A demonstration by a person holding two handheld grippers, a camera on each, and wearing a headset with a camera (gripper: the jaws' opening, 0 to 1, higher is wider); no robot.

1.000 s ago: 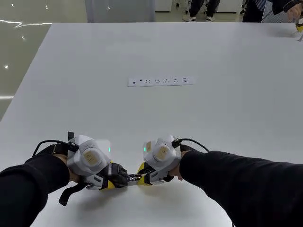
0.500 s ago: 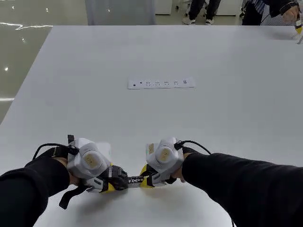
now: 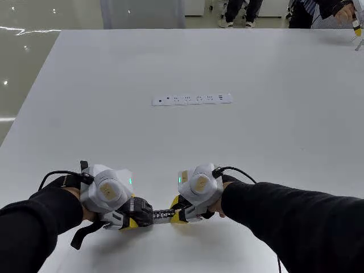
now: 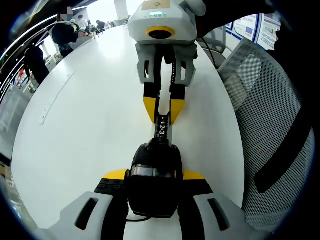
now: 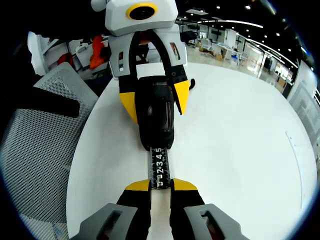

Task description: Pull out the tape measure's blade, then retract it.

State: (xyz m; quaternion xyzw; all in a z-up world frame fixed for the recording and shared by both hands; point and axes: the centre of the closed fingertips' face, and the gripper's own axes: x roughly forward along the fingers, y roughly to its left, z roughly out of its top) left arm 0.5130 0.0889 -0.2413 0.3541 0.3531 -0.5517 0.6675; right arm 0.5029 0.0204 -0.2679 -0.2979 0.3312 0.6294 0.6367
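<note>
Your left gripper (image 4: 155, 175) clamps the tape measure (image 4: 152, 200) at the table's (image 3: 256, 131) 6 o'clock edge. Your right gripper (image 5: 160, 185) pinches its short blade (image 5: 159, 165). A power strip (image 3: 192, 99) lies well apart at 12 o'clock.

Broad white desk (image 3: 273, 131) lies open ahead of and to both sides of two claws working at its near edge. A power strip (image 3: 192, 99) lies flat, well apart toward the middle. The tape measure (image 5: 156, 112) clamped in the left claw (image 4: 154, 175) and its short blade (image 5: 159, 165), pinched by the right claw (image 5: 160, 186), bar the gap between them. A mesh chair (image 4: 270, 115) stands just off the near edge; people (image 3: 239, 10) stand beyond the far one.
</note>
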